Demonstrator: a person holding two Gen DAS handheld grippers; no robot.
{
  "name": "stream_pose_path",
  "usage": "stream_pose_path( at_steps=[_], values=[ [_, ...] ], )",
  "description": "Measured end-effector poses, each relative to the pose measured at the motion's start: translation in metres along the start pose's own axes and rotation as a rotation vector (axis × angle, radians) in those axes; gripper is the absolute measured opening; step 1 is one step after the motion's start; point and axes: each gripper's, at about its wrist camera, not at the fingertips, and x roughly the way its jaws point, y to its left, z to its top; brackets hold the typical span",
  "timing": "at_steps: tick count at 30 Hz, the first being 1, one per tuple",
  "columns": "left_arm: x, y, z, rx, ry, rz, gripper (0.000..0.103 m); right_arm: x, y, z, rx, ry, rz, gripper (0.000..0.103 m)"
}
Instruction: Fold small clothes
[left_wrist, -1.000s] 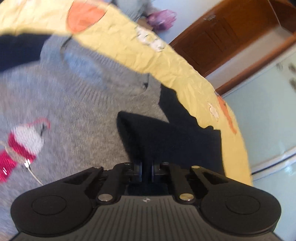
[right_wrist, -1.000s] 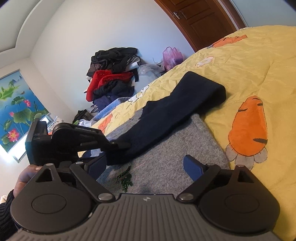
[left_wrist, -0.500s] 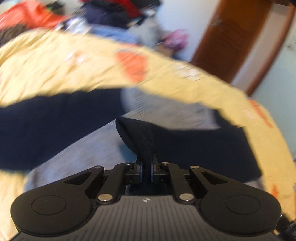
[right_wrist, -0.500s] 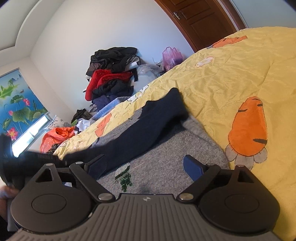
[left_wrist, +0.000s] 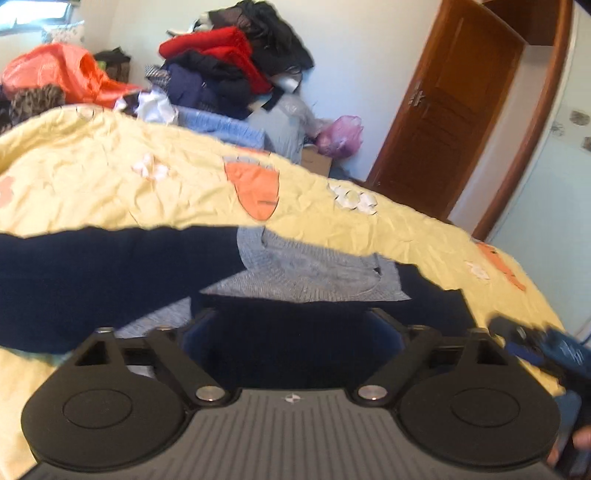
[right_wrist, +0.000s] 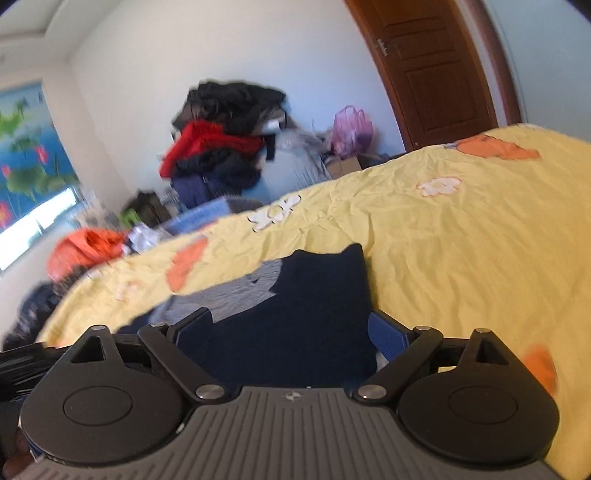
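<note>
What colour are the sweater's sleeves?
Dark navy sleeves on a grey sweater, clearest in the left wrist view.

place: home bedroom | bed (left_wrist: 110, 184) with a yellow quilt printed with carrots and flowers | heap of clothes (left_wrist: 229, 70) piled against a white wall | brown panelled wooden door (left_wrist: 443, 110) | pink plastic bag (right_wrist: 351, 129) on the floor side | lotus-print blind (right_wrist: 26, 147) over a window

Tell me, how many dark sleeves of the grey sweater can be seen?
2 in the left wrist view: one sleeve stretches left, the other sleeve lies folded across the sweater, right.
</note>
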Motion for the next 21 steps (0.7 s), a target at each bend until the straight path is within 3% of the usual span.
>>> stream_pose_path(
  at_steps=[5, 6, 9, 11, 16, 21],
  values=[
    [0.036, 0.009, -0.007, -0.050, 0.099, 0.038, 0.090, 0.074, 0.019, 0.009, -0.173, 0.185, -0.080, 0.089],
    [0.036, 0.009, -0.011, -0.021, 0.076, 0.039, 0.090, 0.082, 0.020, 0.003, -0.205, 0.215, -0.100, 0.091],
    [0.039, -0.002, -0.024, 0.119, 0.072, 0.073, 0.090, 0.083, 0.034, -0.027, -0.390, 0.175, -0.124, 0.099],
    [0.042, -0.013, -0.031, 0.210, 0.066, 0.112, 0.090, 0.082, 0.034, -0.027, -0.385, 0.176, -0.123, 0.103],
    [0.022, -0.006, -0.024, 0.170, 0.042, 0.110, 0.091, 0.081, 0.033, -0.023, -0.383, 0.181, -0.119, 0.103],
    [-0.059, 0.059, -0.027, -0.034, -0.155, 0.140, 0.094, 0.083, 0.032, -0.023, -0.375, 0.176, -0.109, 0.103]
  ],
)
